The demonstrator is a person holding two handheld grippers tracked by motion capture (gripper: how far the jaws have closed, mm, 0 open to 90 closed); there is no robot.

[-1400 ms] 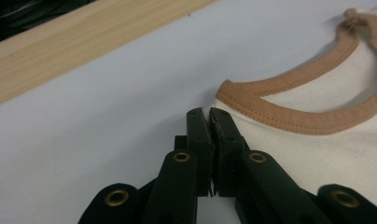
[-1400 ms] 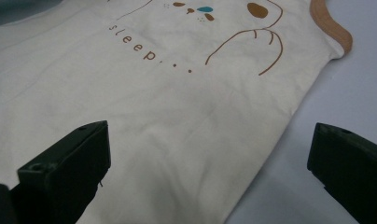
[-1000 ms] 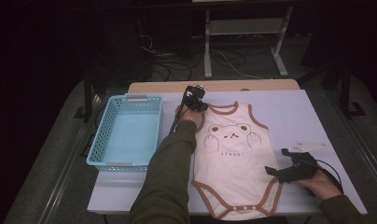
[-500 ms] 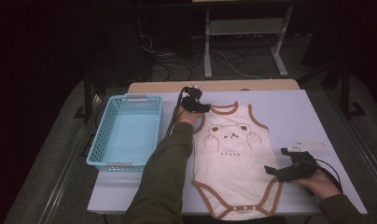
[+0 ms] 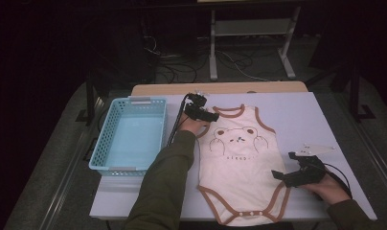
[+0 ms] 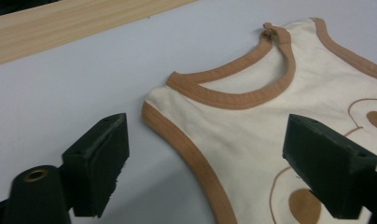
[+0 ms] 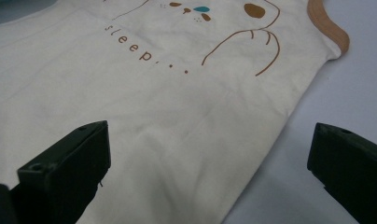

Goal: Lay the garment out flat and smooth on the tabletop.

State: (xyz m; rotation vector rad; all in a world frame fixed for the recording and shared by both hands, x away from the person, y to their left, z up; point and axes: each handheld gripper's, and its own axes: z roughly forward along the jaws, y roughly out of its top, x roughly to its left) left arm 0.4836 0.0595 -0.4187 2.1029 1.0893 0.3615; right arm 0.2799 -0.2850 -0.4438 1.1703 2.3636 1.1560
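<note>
**Jaws Apart at Both Ends of the Garment's Long Axis**

The fingers [image 6: 100, 163] of the left gripper [image 5: 201, 114] stand wide apart with nothing pinched between them; the jaws have just been opening, and the brown-trimmed shoulder strap lies flat on the surface between and just beyond them, free of both pads.

To the left of that gripper sits the light blue perforated plastic basket [image 5: 108, 139], near the garment but apart from it.

The cream cotton baby bodysuit with brown binding and a printed bear [image 5: 239, 167] lies spread flat on the pale lilac table cover [image 5: 301, 115]. Its long axis runs from the neckline at the far side to the snap-fastened crotch at the near edge.

The right gripper [image 5: 290, 176] rests at the garment's lower right edge, jaws likewise apart and empty, with the side hem lying between them in the right gripper view.

Judgement: each gripper is nearest its own corner, the left at the top left shoulder and the right at the lower right hem. Any coming fold or lift therefore turns on this diagonal placement across the long axis.
</note>
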